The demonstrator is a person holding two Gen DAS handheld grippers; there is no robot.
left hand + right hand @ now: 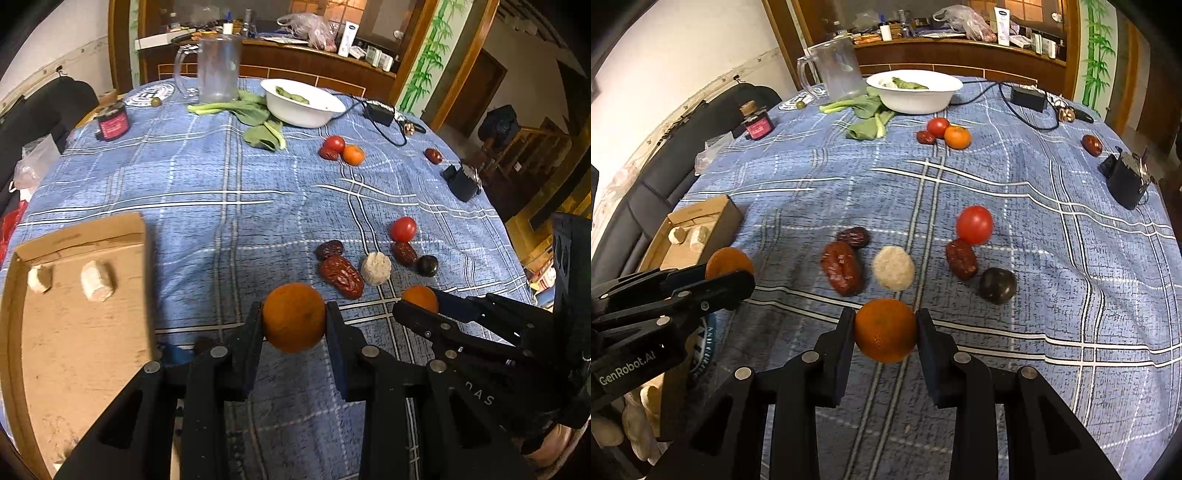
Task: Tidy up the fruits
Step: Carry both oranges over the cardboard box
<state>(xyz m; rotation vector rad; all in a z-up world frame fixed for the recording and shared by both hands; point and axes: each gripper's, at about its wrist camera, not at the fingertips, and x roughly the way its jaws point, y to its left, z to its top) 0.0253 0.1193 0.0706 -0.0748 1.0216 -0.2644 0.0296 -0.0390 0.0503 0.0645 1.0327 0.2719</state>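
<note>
Both tongs are clamped on fruit: the left gripper (294, 323) pinches a dull, rough-skinned orange (294, 322) at lower centre of its view, and the right gripper (885, 330) squeezes a brighter mandarin (885, 330) the same way, each lifted off the cloth, I'd guess for carrying. Beyond them sit wrinkly red dates (842, 268), a chalky pale ball (893, 268) and a glossy tomato (974, 225) mid-frame on the blue plaid tablecloth (1052, 258). The shallow cardboard box (74, 314) at lower left of the left view looks like the drop-off.
</note>
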